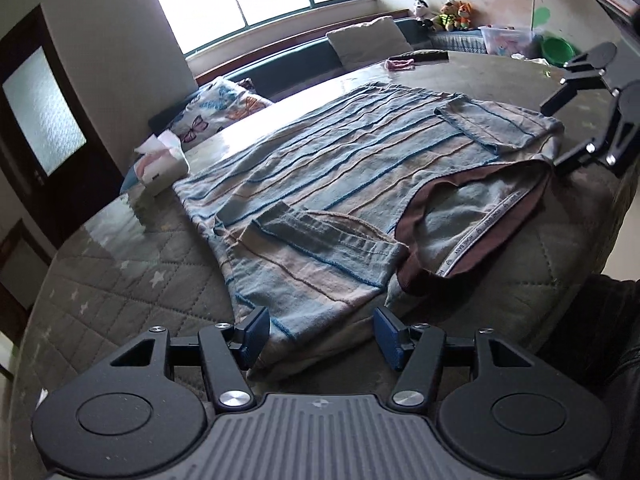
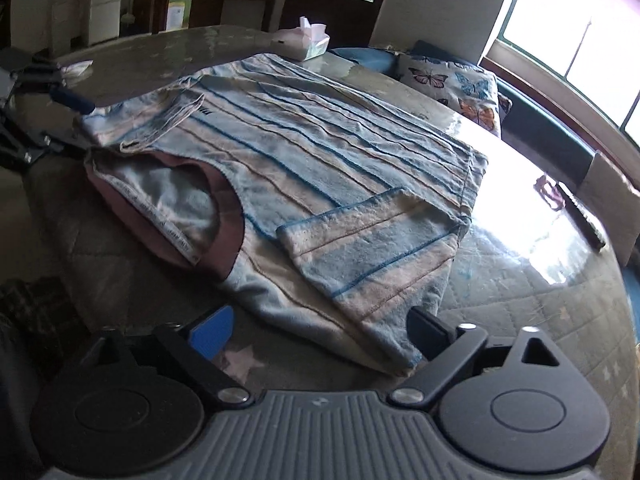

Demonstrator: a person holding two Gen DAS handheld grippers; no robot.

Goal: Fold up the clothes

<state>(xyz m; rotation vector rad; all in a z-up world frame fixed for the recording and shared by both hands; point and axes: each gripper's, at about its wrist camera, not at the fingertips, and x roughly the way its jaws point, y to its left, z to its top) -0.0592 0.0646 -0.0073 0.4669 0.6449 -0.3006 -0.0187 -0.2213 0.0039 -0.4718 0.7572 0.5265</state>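
Note:
A blue and beige striped shirt (image 1: 340,168) with a brown neck band lies flat on the grey quilted table (image 1: 120,272), both sleeves folded in over the body. My left gripper (image 1: 320,336) is open, its blue pads either side of the shirt's shoulder edge. My right gripper (image 2: 316,336) is open at the other shoulder of the shirt (image 2: 328,152), near its folded sleeve. The right gripper also shows in the left wrist view (image 1: 560,136), and the left gripper in the right wrist view (image 2: 68,120).
A tissue pack (image 1: 160,164) sits at the table's far side by the shirt's hem; it also shows in the right wrist view (image 2: 308,42). A pink cloth (image 1: 398,64) and a dark flat object lie farther off. A bench with cushions (image 1: 368,40) runs under the window.

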